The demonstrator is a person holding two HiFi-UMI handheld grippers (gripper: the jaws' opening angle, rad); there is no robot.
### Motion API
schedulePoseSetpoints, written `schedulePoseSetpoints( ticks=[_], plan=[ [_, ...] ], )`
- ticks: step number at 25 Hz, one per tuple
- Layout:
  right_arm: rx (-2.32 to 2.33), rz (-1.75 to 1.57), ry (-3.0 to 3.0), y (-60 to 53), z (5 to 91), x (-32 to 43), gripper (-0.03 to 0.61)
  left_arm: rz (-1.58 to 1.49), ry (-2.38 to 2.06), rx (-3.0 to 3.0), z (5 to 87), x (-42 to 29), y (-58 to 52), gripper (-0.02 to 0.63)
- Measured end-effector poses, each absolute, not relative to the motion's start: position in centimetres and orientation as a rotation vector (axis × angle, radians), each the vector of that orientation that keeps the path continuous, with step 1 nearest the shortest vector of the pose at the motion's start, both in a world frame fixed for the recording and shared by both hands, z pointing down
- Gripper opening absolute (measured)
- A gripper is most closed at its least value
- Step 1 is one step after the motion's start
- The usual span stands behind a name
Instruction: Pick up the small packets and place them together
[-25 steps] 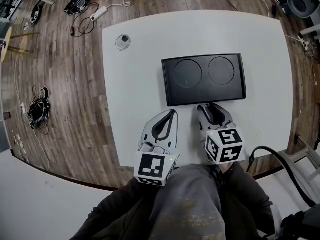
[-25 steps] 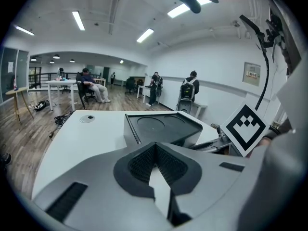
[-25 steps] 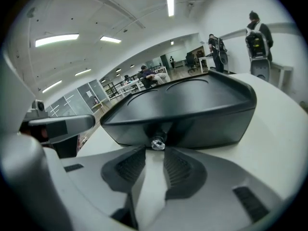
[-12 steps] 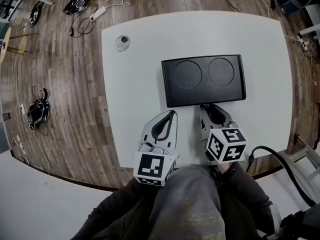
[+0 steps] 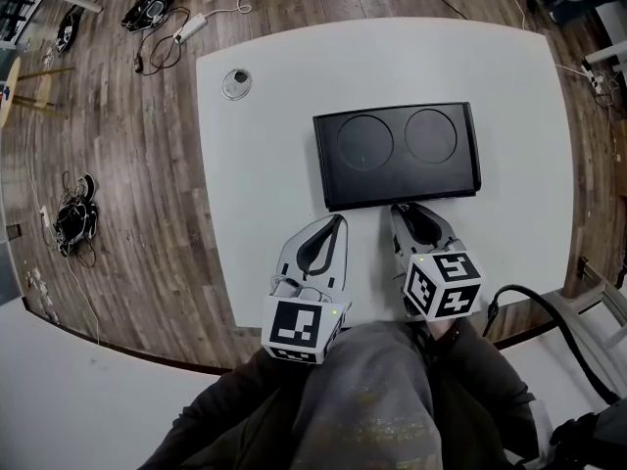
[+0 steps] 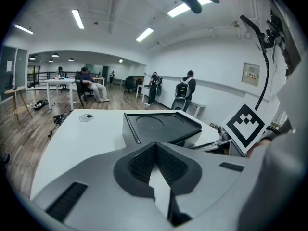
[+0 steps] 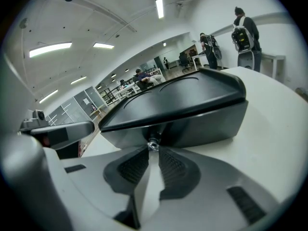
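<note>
No small packets show in any view. A black box [image 5: 397, 155] with two round recesses in its top lies mid-table. My right gripper [image 5: 405, 210] is at the box's near wall. In the right gripper view its jaw tips [image 7: 153, 147] pinch a small shiny knob [image 7: 153, 144] on that wall of the box [image 7: 178, 105]. My left gripper [image 5: 339, 221] rests on the white table [image 5: 265, 164] left of it, short of the box, with its jaws together and nothing between them [image 6: 155, 146].
A small round disc [image 5: 235, 83] lies at the table's far left corner. Cables and gear lie on the wooden floor at the left [image 5: 73, 218]. People stand and sit far across the room [image 6: 185, 93]. The table's near edge is right behind both grippers.
The right gripper's jaws have narrowed onto the knob at the box's near wall. The left gripper has stayed where it was.
</note>
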State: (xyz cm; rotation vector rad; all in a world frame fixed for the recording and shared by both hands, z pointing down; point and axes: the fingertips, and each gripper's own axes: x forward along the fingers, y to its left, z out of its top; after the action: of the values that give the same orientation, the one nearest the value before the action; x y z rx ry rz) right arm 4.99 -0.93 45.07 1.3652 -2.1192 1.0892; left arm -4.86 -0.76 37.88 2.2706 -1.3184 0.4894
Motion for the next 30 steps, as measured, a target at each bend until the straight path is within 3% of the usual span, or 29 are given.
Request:
schedulePoseSetpoints(
  ticks=[30],
  plan=[
    [1.421,1.061,-2.114,3.1,44.9,5.5,0.071,0.466,-1.244,2.37,36.9,-3.8,2.4,-0.009]
  ],
)
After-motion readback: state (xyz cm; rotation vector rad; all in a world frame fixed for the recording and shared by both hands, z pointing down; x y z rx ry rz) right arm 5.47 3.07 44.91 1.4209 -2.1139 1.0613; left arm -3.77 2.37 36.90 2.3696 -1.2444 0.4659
